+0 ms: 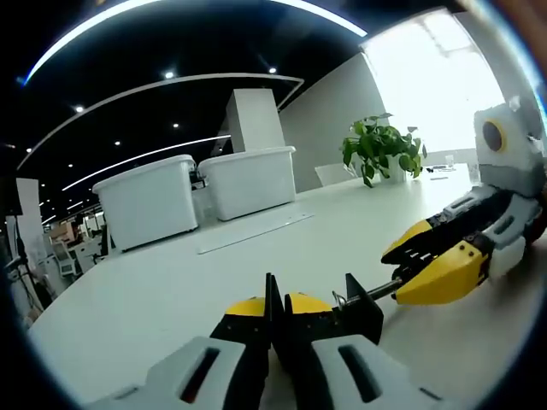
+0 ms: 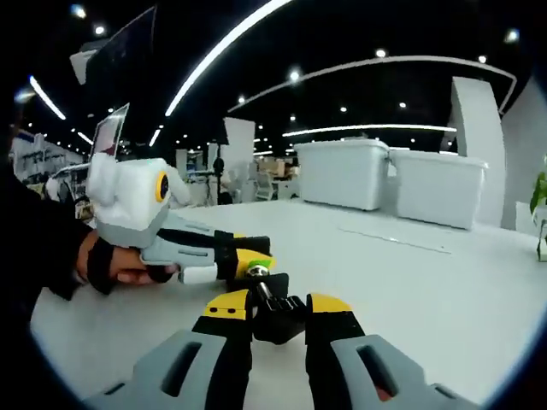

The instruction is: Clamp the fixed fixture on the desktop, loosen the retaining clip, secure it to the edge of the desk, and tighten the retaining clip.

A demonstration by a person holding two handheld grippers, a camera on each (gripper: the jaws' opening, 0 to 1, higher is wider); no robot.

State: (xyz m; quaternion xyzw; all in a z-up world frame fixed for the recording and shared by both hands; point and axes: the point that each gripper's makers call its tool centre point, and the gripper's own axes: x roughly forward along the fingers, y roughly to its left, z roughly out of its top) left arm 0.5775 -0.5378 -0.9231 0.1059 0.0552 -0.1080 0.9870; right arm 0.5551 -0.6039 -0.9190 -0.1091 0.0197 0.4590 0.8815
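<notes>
My left tool (image 1: 275, 318) pinches the stiff little clamp (image 1: 359, 309) body, right tool (image 1: 420, 260) grips its slippery screw, so I'd twist gently.

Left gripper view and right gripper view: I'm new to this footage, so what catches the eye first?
The black clamp fixture on the white desk, pinched by both yellow-tipped tongs: the left tongs grip its body, the right tongs hold its screw end. Behind it, two white storage bins stand on the desk, with a potted plant by the bright window.
</notes>
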